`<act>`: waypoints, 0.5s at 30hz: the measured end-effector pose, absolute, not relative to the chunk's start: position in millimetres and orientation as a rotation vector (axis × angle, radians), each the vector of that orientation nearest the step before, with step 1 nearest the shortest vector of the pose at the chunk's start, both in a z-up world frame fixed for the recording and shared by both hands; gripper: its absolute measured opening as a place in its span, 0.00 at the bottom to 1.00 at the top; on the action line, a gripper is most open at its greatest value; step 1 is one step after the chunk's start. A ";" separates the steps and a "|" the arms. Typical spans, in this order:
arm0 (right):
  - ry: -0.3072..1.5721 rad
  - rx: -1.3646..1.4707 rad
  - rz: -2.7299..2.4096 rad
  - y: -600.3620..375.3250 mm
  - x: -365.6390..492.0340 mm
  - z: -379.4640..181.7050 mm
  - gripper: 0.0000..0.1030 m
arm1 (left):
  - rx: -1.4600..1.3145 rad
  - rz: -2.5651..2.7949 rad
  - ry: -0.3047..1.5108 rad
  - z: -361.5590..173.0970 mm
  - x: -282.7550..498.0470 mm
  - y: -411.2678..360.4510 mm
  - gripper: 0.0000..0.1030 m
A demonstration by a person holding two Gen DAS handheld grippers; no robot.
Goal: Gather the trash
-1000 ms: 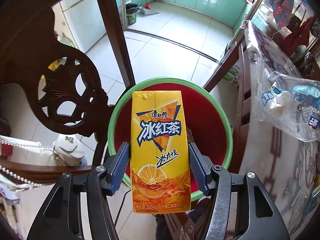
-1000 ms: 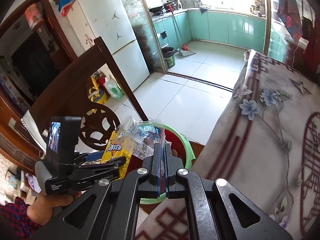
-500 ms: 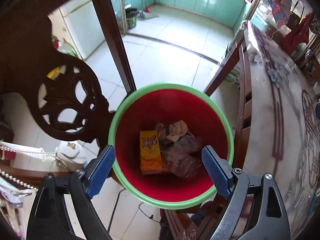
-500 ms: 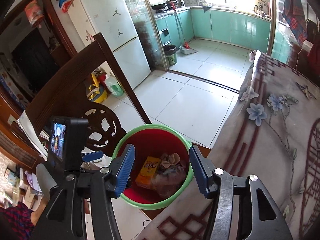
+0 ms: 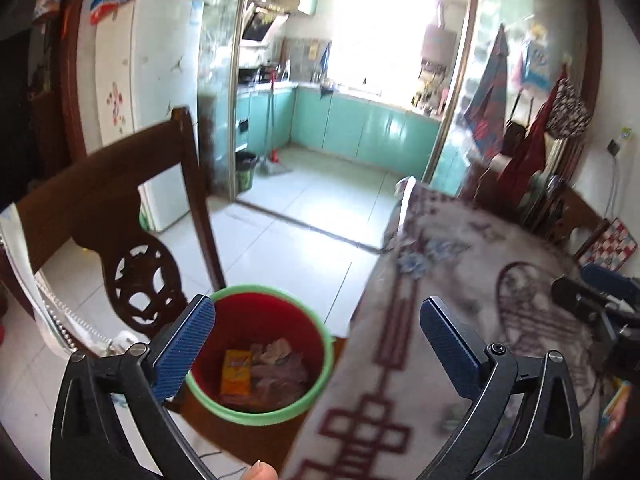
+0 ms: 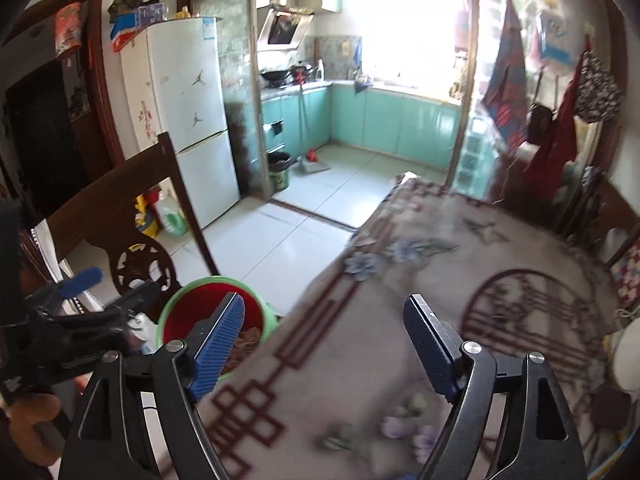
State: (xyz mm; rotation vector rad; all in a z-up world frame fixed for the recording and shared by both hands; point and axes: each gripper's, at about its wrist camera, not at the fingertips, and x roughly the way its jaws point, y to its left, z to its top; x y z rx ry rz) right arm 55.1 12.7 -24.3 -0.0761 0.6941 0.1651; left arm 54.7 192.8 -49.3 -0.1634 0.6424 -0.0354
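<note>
A red bin with a green rim (image 5: 320,328) stands on the floor beside the table. Inside it lie a yellow tea carton (image 5: 237,372), a clear plastic bag (image 5: 280,376) and crumpled paper. The bin also shows in the right wrist view (image 6: 168,308), partly behind a blue pad. My left gripper (image 5: 316,344) is open and empty, raised above the bin and the table edge. My right gripper (image 6: 324,340) is open and empty above the table's patterned cloth (image 6: 400,280). The left gripper also shows in the right wrist view (image 6: 86,300), at the left.
A dark carved wooden chair (image 5: 120,208) stands left of the bin, with a white bag on it. The table (image 5: 460,280) fills the right side. A white fridge (image 6: 188,120) and the kitchen doorway lie beyond. Clothes hang at the far right.
The left gripper let go of the tea carton and the right let go of the plastic bag; both now lie in the bin. Both grippers have opened, lifted and tilted up toward the room.
</note>
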 end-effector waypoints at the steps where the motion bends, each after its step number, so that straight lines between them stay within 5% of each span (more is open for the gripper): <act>1: 0.670 -0.073 0.155 0.7 44.9 -17.8 0.79 | -0.169 -0.038 0.626 -42.8 49.6 182.9 1.00; 15: 0.336 -0.005 -0.021 -109.2 -52.4 49.4 0.97 | -0.044 -0.028 0.336 33.9 -14.2 63.5 1.00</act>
